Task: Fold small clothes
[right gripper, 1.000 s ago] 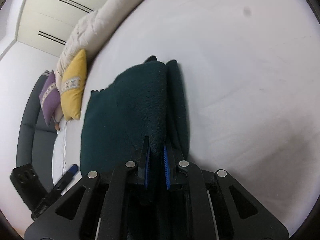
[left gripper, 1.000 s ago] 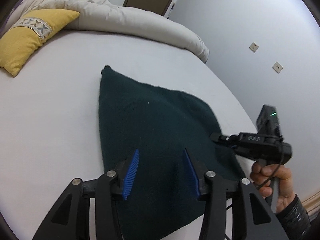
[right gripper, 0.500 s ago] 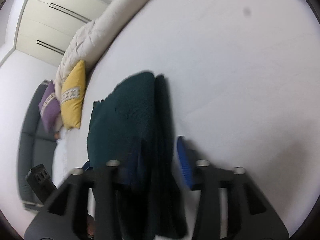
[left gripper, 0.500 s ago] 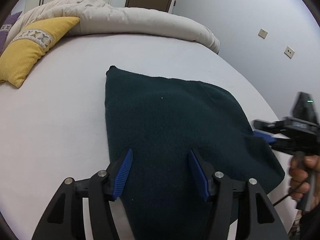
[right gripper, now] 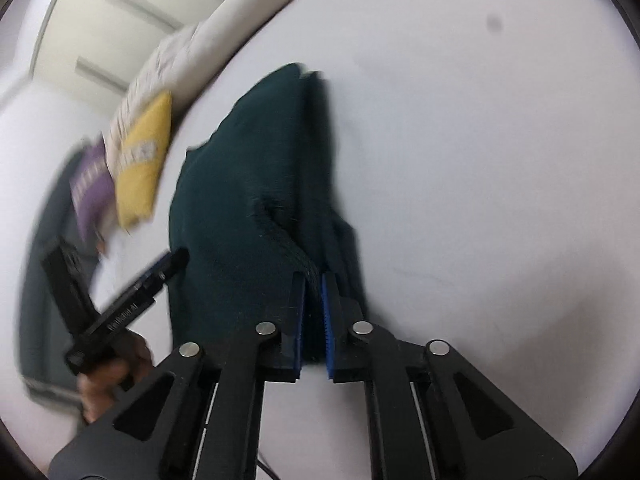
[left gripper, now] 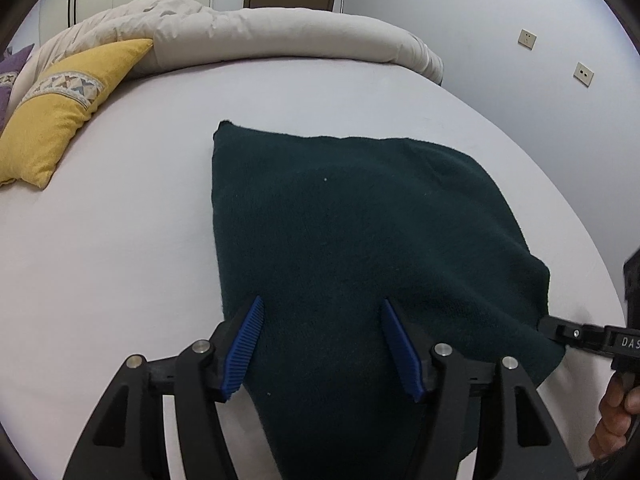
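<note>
Cloth (left gripper: 360,248), one dark green piece, lies on the bed (left gripper: 120,240), spread toward the far side and already doubled along its right edge, where layers show in the right wrist view.

Right tongs (right gripper: 312,312) have just been closing and now pinch the near right corner of the cloth between their blue pads (right gripper: 327,320), almost fully closed, with the ribbed hem bunched up into the jaws. Left tongs (left gripper: 320,344) have just been opening and hang well apart over the near edge of the cloth; the cloth lies under the gap, but the pads do not press on it.

Risks, as I judge them:
- With only one corner held, a pull could drag the whole piece across the bed instead of folding it, since the left tongs pin nothing.
- The pinch may hold only the top layer; then the layers would slide apart and the fold come out skewed.

Count: one cloth, two tongs, one yellow pillow (left gripper: 60,108), one purple pillow (right gripper: 90,196), one duvet (left gripper: 260,36) at the far edge.
</note>
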`<action>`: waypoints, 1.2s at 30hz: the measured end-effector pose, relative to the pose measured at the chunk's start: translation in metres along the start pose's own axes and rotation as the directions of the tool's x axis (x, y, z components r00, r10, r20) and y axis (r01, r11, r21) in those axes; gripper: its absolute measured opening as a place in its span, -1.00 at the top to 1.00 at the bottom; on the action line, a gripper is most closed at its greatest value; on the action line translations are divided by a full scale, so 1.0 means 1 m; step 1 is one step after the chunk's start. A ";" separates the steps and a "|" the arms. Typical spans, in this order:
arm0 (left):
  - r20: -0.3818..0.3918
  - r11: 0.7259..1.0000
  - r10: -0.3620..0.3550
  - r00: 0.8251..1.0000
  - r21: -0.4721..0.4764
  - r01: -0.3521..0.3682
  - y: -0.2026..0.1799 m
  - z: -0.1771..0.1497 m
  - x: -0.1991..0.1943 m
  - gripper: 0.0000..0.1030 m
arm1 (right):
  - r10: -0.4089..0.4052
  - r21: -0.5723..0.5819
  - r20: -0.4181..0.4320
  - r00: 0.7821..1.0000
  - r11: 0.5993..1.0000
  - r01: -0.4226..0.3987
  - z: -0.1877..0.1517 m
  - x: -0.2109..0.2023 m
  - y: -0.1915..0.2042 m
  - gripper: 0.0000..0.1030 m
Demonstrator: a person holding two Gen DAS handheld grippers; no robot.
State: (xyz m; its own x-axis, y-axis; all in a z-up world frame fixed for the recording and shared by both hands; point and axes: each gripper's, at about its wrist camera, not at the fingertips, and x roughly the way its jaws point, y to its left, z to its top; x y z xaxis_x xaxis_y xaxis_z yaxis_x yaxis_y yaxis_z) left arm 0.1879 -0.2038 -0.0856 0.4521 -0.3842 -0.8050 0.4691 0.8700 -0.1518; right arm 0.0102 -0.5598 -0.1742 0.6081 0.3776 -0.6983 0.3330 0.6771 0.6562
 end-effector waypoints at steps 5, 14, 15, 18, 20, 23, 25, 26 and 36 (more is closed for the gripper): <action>-0.003 1.000 0.013 1.000 0.018 -0.013 0.000 -0.001 -0.001 -0.27 | 0.070 0.065 0.016 0.997 0.995 -0.071 -0.019 0.001 -0.023 0.93; 0.041 0.997 0.002 0.999 0.072 -0.005 -0.023 0.021 -0.005 -0.21 | 0.026 0.010 -0.017 1.000 1.000 -0.026 -0.014 0.002 -0.006 0.85; 0.004 0.997 0.008 1.000 0.073 -0.008 -0.023 0.019 0.008 -0.26 | -0.026 -0.028 0.007 1.000 0.999 0.026 -0.012 -0.007 0.005 0.79; 0.034 0.994 0.033 0.999 0.104 -0.036 -0.027 0.010 0.018 -0.34 | -0.087 -0.120 0.101 0.991 0.988 0.099 -0.002 -0.026 0.038 0.79; 0.040 0.991 0.050 0.998 0.123 -0.055 -0.032 0.008 0.020 -0.37 | -0.044 -0.166 0.092 0.995 0.984 0.059 0.006 -0.026 0.058 0.79; 0.042 0.992 0.049 0.998 0.118 -0.053 -0.033 0.006 0.020 -0.39 | -0.045 -0.244 0.077 0.996 0.968 0.063 0.016 -0.003 0.086 0.79; 0.045 0.992 0.042 0.998 0.117 -0.047 -0.033 0.005 0.018 -0.41 | -0.125 -0.255 0.056 0.991 0.957 0.135 0.023 0.024 0.084 0.89; 0.046 0.992 0.038 0.998 0.120 -0.043 -0.033 0.003 0.018 -0.41 | -0.170 -0.250 0.053 0.984 0.952 0.177 0.029 0.036 0.078 0.98; 0.066 0.991 0.004 0.998 0.132 -0.013 -0.028 -0.001 0.019 -0.42 | -0.089 -0.243 0.123 0.988 0.963 0.117 0.035 0.041 0.059 1.00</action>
State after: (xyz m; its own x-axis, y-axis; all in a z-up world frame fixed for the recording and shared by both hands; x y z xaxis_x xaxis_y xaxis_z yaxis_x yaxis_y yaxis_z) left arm 0.1822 -0.2353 -0.0974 0.5032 -0.4001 -0.7660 0.5592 0.8265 -0.0643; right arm 0.0799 -0.5262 -0.1535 0.6600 0.2349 -0.7136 0.2168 0.8499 0.4803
